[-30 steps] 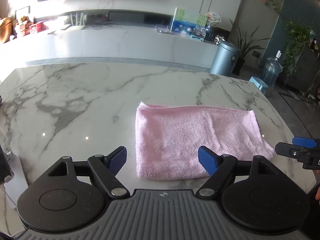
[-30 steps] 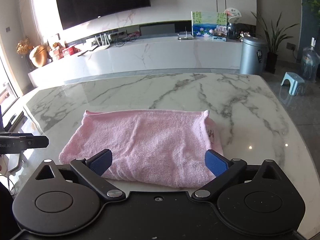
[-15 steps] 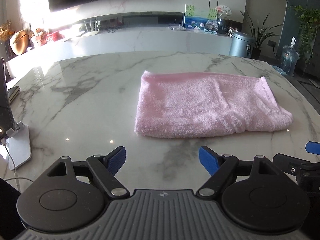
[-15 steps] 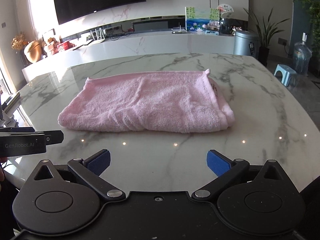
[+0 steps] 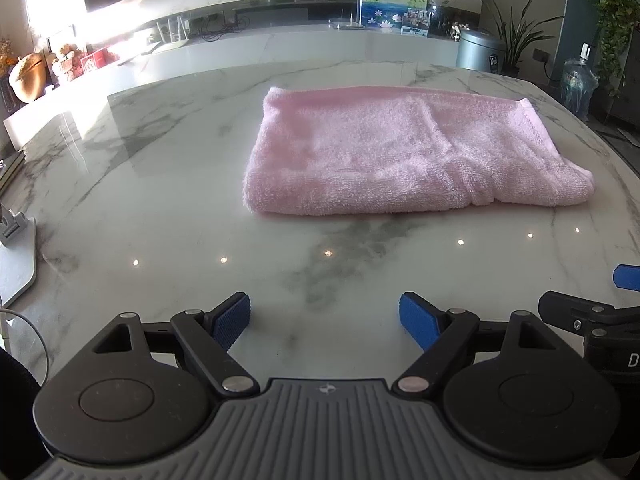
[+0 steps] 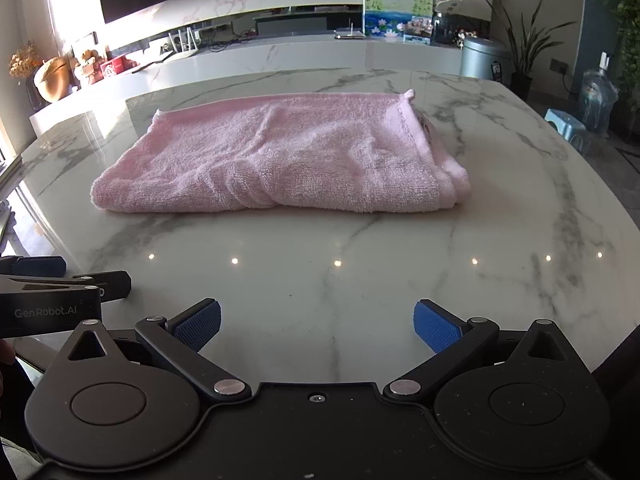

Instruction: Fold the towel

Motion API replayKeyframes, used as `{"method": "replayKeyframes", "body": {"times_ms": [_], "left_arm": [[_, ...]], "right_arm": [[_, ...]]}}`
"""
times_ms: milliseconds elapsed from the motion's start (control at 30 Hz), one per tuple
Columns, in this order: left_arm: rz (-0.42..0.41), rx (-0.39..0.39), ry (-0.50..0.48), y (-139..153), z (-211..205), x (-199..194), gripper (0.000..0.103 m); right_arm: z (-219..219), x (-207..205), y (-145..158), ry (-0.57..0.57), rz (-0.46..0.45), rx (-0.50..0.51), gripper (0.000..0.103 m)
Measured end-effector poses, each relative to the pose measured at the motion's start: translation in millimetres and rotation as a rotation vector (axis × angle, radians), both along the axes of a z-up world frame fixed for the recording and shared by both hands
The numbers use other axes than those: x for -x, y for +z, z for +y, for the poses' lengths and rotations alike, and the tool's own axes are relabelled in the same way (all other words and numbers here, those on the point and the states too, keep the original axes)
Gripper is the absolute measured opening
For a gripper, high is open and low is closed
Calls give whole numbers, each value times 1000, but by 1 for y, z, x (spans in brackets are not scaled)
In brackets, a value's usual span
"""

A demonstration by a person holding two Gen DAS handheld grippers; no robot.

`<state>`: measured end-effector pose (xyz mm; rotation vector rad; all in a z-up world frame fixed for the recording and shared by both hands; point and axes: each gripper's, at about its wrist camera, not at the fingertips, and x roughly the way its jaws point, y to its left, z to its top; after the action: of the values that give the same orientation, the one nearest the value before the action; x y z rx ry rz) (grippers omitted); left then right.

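A: On the marble table [image 5: 168, 216], in the middle, you have the pink towel [image 5: 408, 152]. It lies flat and is folded into a long rectangle with more than one layer.

B: Where are your two grippers?

A: Both are at the near side of the table, well apart from the towel. Your left gripper [image 5: 325, 322] has its blue pads [image 5: 232, 320] spread wide, and there is nothing between them. Your right gripper [image 6: 316, 326] is the same: the jaws are wide and hold nothing.

B: Do you see one gripper from the other camera?

A: Yes. In the left view, the right gripper shows at the right edge. In the right view, the left gripper shows at the left edge.

B: And the towel edges?

A: In the right view, the layered ends are on the right, and one small corner stands up at the far right.
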<state>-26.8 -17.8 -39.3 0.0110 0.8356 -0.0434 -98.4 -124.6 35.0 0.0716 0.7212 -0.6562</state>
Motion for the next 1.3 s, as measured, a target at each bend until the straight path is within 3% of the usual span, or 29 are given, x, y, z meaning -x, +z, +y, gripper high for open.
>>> {"method": "replayKeyframes", "body": {"times_ms": [300, 600, 1300], "left_arm": [[-30, 5, 19, -2, -3, -3, 82], [-62, 9, -2, -5, -2, -6, 82], [-78, 8, -11, -8, -1, -4, 82]], "right_arm": [[-2, -8, -7, -12, 27, 51, 103], [0, -7, -11, -28, -12, 82, 103], [0, -7, -13, -26, -25, 95, 103]]}}
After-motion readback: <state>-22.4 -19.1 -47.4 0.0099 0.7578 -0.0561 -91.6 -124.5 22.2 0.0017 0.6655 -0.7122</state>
